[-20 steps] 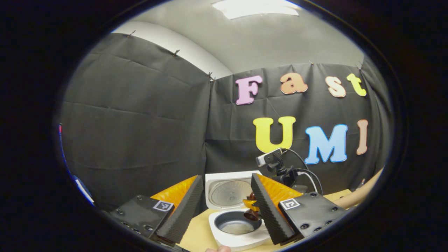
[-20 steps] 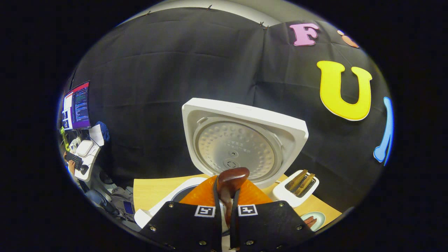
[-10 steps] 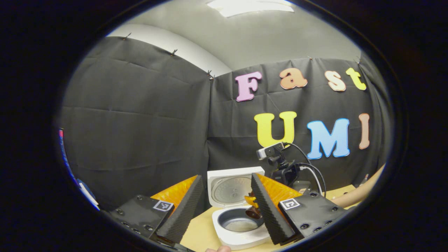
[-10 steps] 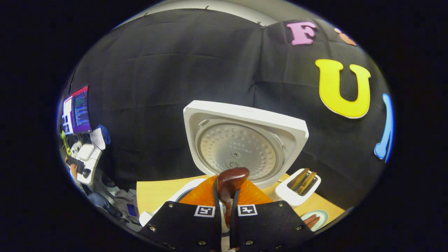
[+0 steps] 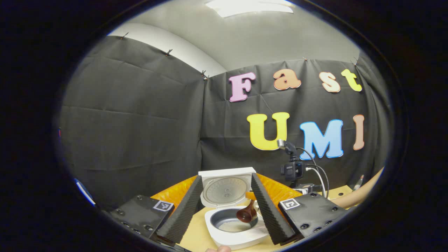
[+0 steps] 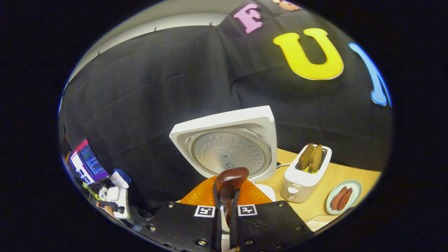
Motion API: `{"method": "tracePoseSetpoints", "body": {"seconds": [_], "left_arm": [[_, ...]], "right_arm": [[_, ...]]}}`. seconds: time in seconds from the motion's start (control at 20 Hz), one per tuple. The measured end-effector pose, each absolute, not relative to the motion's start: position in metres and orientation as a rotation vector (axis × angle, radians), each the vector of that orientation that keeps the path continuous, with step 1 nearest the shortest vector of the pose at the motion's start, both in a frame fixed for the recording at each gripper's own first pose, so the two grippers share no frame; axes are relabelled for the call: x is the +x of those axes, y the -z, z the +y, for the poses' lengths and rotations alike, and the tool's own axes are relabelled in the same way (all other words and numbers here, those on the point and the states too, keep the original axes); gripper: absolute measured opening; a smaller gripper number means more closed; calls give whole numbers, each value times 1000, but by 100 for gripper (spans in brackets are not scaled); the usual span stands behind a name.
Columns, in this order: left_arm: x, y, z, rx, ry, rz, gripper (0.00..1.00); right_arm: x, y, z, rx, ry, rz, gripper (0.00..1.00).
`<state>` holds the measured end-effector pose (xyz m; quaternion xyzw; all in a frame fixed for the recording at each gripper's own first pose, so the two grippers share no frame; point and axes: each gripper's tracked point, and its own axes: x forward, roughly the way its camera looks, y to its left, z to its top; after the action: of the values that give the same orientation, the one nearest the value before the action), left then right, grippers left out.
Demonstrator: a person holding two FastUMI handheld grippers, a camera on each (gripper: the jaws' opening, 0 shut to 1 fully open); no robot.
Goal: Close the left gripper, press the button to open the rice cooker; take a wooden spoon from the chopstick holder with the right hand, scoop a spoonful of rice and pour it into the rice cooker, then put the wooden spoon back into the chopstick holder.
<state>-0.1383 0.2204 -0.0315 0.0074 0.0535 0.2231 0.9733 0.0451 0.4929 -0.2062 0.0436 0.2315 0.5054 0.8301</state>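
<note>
In the left gripper view we see the left hand-held gripper [image 5: 225, 206] with its two fingers spread wide apart and nothing between them; through the gap stands the white rice cooker [image 5: 235, 229] on the pale wooden counter [image 5: 196, 238], its lid [image 5: 225, 186] raised upright and its dark inner pot showing a thin layer of pale rice at the bottom. The bowl of the wooden spoon [image 5: 246, 214] hangs over the right side of the pot, tipped downward just above the rim. Behind and to the right of it we make out a small black camera on a stand [image 5: 291, 168] with cables trailing down, and a bare forearm [image 5: 357, 196] reaching in from the right edge. In the right gripper view the right hand-held gripper [image 6: 224, 206] is closed on the spoon's handle, both fingers pressed against it, with the dark brown bowl sticking out ahead toward the underside of the open lid. To the right on the counter stands a white toaster [image 6: 302, 178] with two browned slices in its slots, and beside it a pale green plate [image 6: 353, 190] carrying two reddish sausages. There is small print at the centre of the lid's inner plate and on the toaster's front, but we cannot read it.
</note>
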Motion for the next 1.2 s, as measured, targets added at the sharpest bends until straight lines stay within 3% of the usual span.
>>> {"method": "tracePoseSetpoints", "body": {"seconds": [0.2, 0.3, 0.4, 0.45, 0.55, 0.65, 0.75, 0.8, 1.15, 1.2], "left_arm": [[-120, 32, 208, 18, -400, 111, 89], [-110, 35, 200, 21, -368, 113, 95], [-99, 38, 191, 24, -334, 116, 94], [-92, 38, 186, 24, -315, 113, 89], [-82, 35, 176, 23, -282, 101, 99], [-72, 36, 168, 19, -251, 95, 99], [-62, 38, 161, 12, -221, 95, 89], [-56, 38, 157, 5, -205, 94, 94], [-26, 46, 133, -60, -97, 64, 95], [-23, 47, 129, -62, -85, 66, 99]], "right_arm": [[63, 185, 460, 285, -1025, 536, 10], [73, 177, 439, 322, -996, 527, 9], [80, 169, 420, 363, -970, 520, 9], [84, 163, 410, 390, -956, 518, 9], [90, 153, 390, 451, -925, 510, 9], [97, 143, 367, 500, -886, 497, 9], [101, 134, 342, 539, -846, 478, 9], [103, 131, 328, 554, -824, 466, 9], [115, 120, 213, 568, -627, 378, 9], [116, 119, 200, 565, -602, 367, 10]]}}
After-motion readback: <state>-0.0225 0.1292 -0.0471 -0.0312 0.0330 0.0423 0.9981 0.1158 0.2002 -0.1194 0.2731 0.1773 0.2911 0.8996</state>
